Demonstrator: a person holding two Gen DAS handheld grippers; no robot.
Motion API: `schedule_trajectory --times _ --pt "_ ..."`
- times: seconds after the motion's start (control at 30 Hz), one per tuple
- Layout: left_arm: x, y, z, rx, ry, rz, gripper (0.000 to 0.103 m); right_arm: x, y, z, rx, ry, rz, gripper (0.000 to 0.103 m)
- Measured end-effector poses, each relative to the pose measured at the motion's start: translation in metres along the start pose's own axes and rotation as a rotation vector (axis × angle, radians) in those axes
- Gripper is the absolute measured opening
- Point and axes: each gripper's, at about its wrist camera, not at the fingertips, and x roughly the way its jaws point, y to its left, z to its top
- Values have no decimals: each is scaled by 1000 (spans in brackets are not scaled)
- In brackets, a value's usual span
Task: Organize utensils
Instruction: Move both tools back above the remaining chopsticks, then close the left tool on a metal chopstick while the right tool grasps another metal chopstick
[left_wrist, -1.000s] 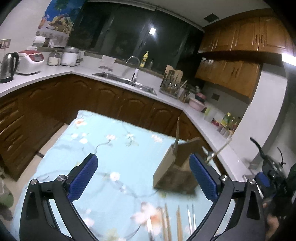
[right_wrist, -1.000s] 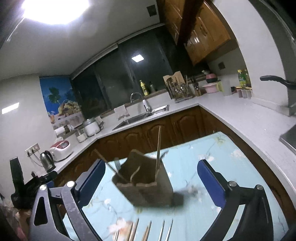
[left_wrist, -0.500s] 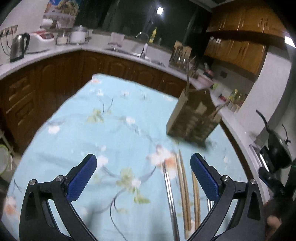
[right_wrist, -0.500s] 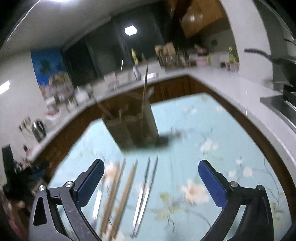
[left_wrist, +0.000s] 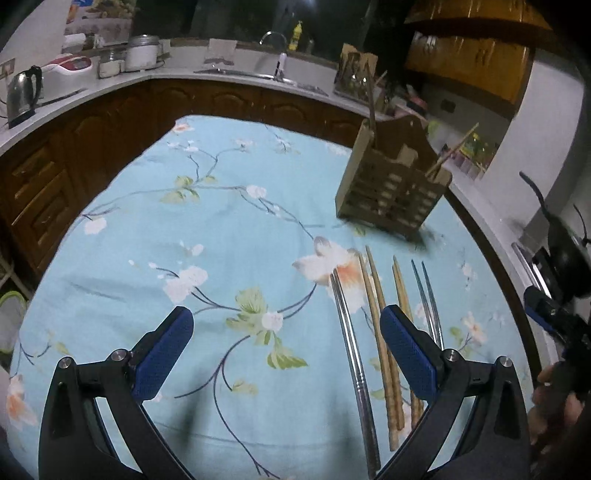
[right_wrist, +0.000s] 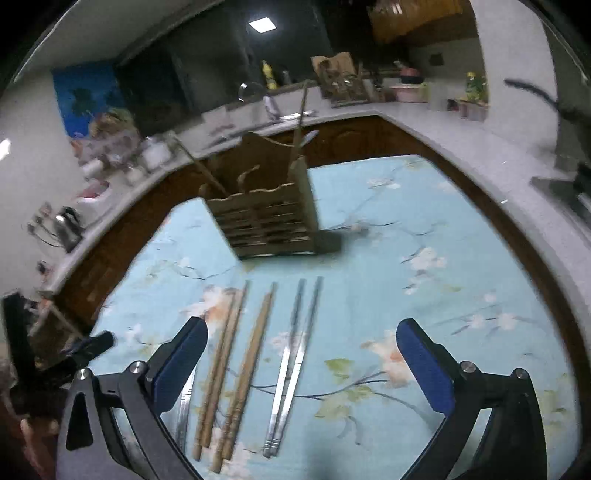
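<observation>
Both grippers have tipped down from the kitchen view, so the chopsticks are in full sight now and picking can start. The left gripper (left_wrist: 286, 345) is spread wide, empty, with a steel pair (left_wrist: 349, 354) just ahead by its right finger. The right gripper (right_wrist: 303, 356) is wide too, hovering over wooden chopsticks (right_wrist: 247, 369), with the wooden utensil holder (right_wrist: 264, 218) further ahead on the worktop (right_wrist: 424, 229).
</observation>
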Motion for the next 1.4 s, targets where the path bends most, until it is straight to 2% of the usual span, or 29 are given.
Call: schedule_trajectory --times 0.07,0.2,0.23,0.33,0.37,0.4,0.47,0.53,0.63,0.8,0.97,1.1,1.4 --pt "7 -2 -1 13 24 4 103 5 -9 -6 73 -2 72 103" --pt "22 -8 -1 39 55 1 103 25 -9 -5 77 97 41 102" --pt "25 -9 0 47 65 0 103 30 -8 -5 75 116 50 98" --pt "40 -15 3 63 95 -3 97 42 -3 -4 52 140 91 72" --pt "45 -16 4 66 108 -3 92 48 -2 -2 49 152 82 63" --pt "50 -17 5 64 122 -5 85 52 -2 -1 52 158 78 60" --pt "62 -18 8 65 153 -10 79 63 -4 2 56 175 73 52" --pt "70 -20 9 71 172 -6 74 72 -8 6 63 184 57 50" --pt "80 -23 11 81 193 -7 68 86 -5 10 42 198 64 36" --pt "95 -25 17 86 231 -5 57 116 1 16 -3 244 47 30" --pt "107 -32 20 108 249 -14 57 141 -3 17 -13 281 19 27" --pt "113 -42 21 172 245 37 53 151 -5 16 -18 303 20 24" --pt "119 -47 23 252 267 69 49 155 -9 16 -15 306 45 23"
